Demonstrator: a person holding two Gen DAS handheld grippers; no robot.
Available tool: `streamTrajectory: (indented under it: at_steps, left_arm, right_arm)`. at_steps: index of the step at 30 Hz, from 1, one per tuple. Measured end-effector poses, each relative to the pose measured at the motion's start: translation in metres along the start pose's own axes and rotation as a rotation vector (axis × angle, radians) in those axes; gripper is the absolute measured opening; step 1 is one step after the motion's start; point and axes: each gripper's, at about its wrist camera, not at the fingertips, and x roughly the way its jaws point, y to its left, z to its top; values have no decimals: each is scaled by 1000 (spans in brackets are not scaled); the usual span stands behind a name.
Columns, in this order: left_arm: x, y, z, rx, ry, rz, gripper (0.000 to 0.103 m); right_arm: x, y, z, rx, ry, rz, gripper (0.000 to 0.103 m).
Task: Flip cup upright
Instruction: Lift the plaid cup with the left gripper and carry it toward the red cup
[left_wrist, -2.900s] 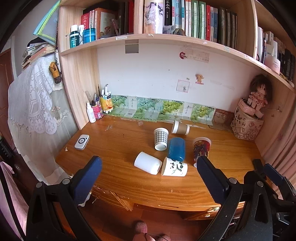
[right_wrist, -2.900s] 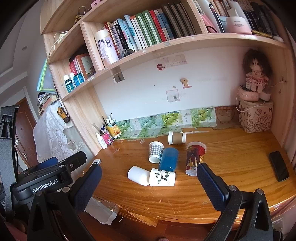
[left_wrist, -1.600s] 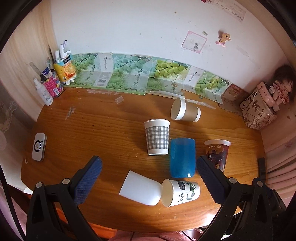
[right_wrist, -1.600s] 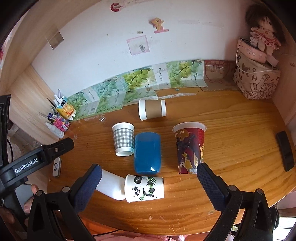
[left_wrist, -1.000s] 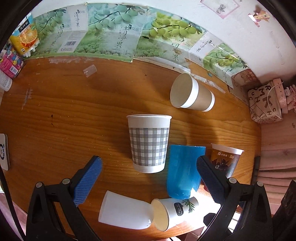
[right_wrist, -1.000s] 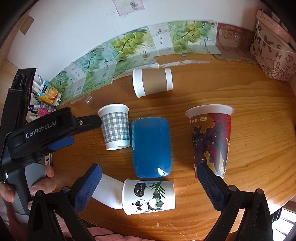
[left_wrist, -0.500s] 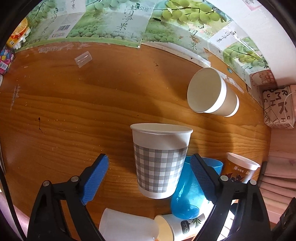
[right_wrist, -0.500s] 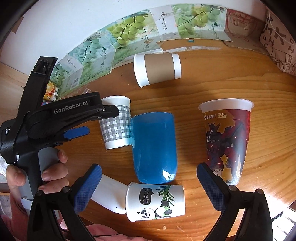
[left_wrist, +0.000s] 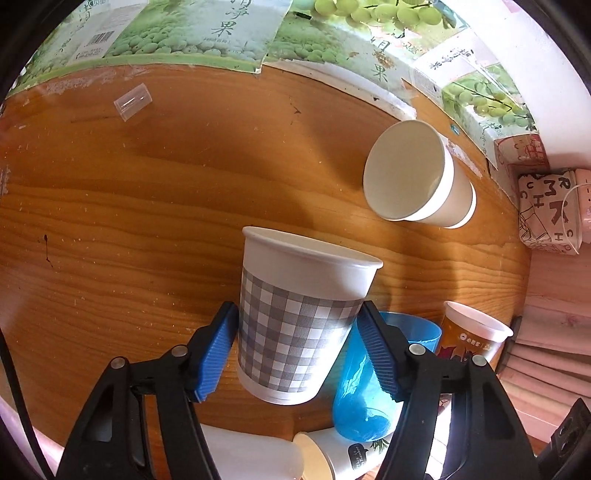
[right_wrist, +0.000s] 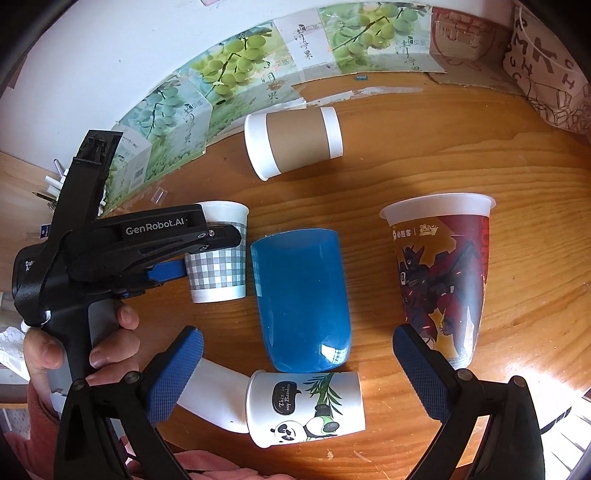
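A grey checked paper cup (left_wrist: 299, 321) stands mouth-down on the wooden desk (left_wrist: 147, 206); it also shows in the right wrist view (right_wrist: 218, 254). My left gripper (left_wrist: 297, 339) has its blue pads against both sides of this cup. My right gripper (right_wrist: 295, 373) is open and empty above a blue plastic cup (right_wrist: 303, 299) that stands mouth-down. A panda cup (right_wrist: 306, 406) and a plain white cup (right_wrist: 210, 395) lie on their sides near the front edge.
A brown-banded cup (right_wrist: 295, 140) lies on its side at the back. A red printed cup (right_wrist: 443, 273) stands mouth-down at the right. Green grape cartons (right_wrist: 236, 74) line the wall. A small clear cap (left_wrist: 133, 101) lies at the back left.
My left gripper has moved down and forward to the checked cup and its jaws have closed onto the cup's sides. My right gripper has come lower over the blue cup.
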Motion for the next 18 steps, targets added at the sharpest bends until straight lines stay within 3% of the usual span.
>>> streamTrajectory:
  at_steps: [15, 18]
  left_arm:
    - [-26, -14, -15, 96, -53, 72, 69]
    - [-39, -23, -26, 141, -107, 105, 69]
  right_arm:
    - [-15, -6, -17, 37, -46, 59, 103]
    - [-23, -8, -23, 32, -68, 67, 103]
